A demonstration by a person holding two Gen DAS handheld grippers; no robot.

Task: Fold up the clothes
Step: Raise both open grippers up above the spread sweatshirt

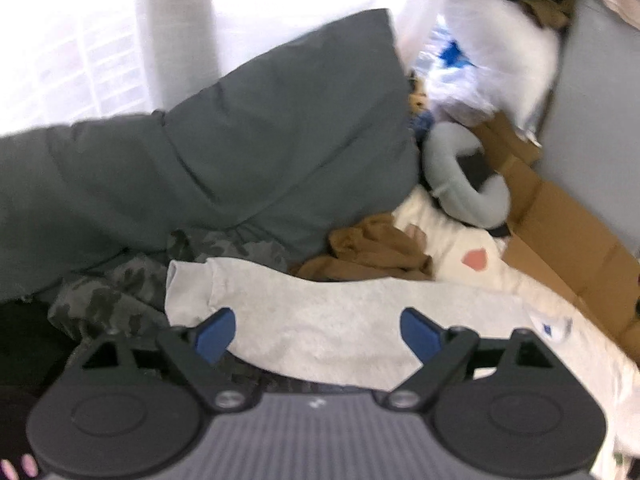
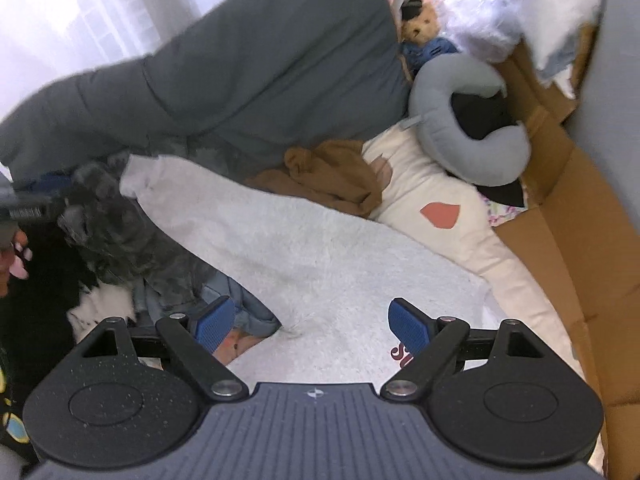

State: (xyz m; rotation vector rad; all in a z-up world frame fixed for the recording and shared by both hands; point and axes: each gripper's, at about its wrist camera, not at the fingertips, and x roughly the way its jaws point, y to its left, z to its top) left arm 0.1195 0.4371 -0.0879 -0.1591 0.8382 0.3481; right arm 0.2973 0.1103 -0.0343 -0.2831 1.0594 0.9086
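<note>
I've got both the left gripper (image 1: 318, 334) and right gripper (image 2: 310, 324) spread wide and empty above the grey sweatshirt (image 2: 320, 256), which lies flat for folding.

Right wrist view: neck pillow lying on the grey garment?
No, the neck pillow rests on the cream bedding, apart from the grey garment.

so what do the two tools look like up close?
Left tool and right tool: same build, blue ribbed pads on black linkage arms, round black housings, grey ribbed body with a small white mark. No cables visible. Pink-painted nails at the frame edge.
</note>
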